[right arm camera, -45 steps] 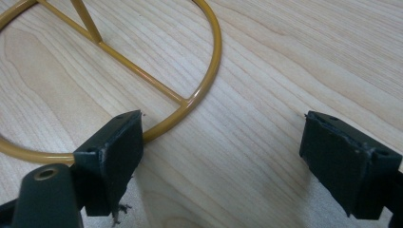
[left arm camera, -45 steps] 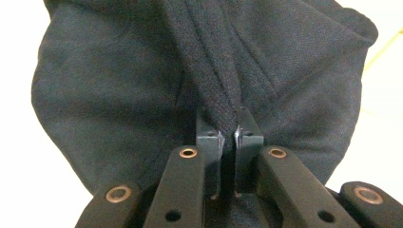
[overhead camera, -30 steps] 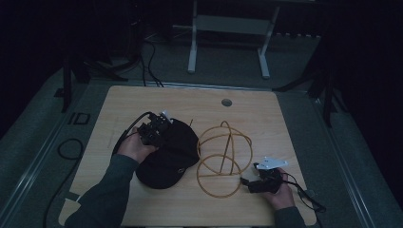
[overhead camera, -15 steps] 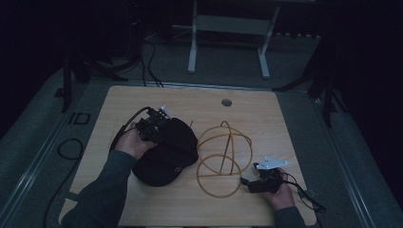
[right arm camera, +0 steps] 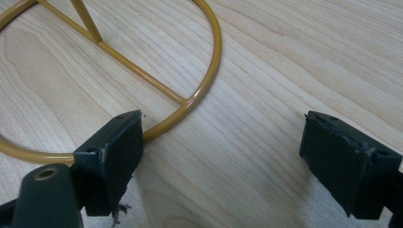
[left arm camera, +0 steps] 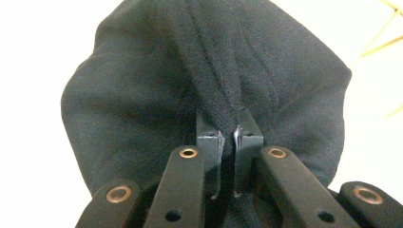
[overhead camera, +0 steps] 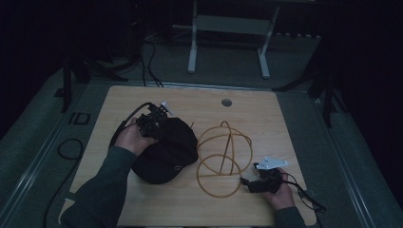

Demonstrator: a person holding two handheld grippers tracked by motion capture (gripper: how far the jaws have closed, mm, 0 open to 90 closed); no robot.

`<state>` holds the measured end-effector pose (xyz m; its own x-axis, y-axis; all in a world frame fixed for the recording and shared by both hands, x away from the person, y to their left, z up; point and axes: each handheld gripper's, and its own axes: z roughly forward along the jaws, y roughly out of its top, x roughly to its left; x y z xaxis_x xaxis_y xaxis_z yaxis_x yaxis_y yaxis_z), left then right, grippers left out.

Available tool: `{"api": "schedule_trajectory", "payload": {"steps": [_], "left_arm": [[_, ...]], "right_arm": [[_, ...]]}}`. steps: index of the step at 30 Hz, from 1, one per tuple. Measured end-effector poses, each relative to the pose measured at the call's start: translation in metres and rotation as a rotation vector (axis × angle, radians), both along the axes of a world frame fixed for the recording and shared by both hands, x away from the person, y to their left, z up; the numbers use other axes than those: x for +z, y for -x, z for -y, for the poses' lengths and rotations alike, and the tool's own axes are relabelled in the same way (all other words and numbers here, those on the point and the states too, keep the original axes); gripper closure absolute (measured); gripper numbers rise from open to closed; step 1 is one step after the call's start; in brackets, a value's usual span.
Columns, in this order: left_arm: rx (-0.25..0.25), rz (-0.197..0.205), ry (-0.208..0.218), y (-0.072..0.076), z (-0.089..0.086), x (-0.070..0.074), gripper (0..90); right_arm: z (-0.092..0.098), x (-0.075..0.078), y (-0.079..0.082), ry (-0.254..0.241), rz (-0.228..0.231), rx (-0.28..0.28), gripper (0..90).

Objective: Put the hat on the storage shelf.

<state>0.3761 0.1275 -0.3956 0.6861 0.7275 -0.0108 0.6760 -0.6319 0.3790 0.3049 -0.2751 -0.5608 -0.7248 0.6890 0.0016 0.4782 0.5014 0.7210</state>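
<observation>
A black cap (overhead camera: 166, 152) lies on the wooden table (overhead camera: 142, 99), left of centre. My left gripper (overhead camera: 154, 118) is at the cap's far-left edge, shut on a pinched fold of its fabric. In the left gripper view the jaws (left arm camera: 228, 130) stand closed together with the black cloth (left arm camera: 142, 85) bunched between them. A yellow wire stand (overhead camera: 223, 154) of rings and bars lies to the right of the cap. My right gripper (overhead camera: 248, 183) rests on the table at the stand's near-right side, open. Its left pad (right arm camera: 119, 147) is beside the yellow ring (right arm camera: 204, 85), and nothing is between the pads.
A round grommet (overhead camera: 226, 102) is set in the table near its far edge. Cables trail from both grippers, one off the near-right corner (overhead camera: 304, 194). A desk frame (overhead camera: 228, 28) stands on the floor beyond the table.
My left gripper has risen a little with the cap's fabric in its jaws, so the cap is drawn up and bunched. The right gripper has stayed in place.
</observation>
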Motion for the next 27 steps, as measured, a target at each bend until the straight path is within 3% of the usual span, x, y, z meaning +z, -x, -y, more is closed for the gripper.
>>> {"api": "schedule_trajectory", "payload": {"steps": [6,16,27], "left_arm": [[-0.027,0.012,0.017,0.0,-0.001,0.006,84.5],[-0.051,0.039,0.009,0.001,0.003,0.016,84.5],[-0.069,0.037,0.042,-0.001,-0.003,0.021,84.5]], "right_arm": [[0.0,0.0,0.0,0.0,0.0,0.0,14.2],[0.0,0.0,0.0,0.0,0.0,0.0,14.2],[0.0,0.0,0.0,0.0,-0.001,0.0,14.2]]}}
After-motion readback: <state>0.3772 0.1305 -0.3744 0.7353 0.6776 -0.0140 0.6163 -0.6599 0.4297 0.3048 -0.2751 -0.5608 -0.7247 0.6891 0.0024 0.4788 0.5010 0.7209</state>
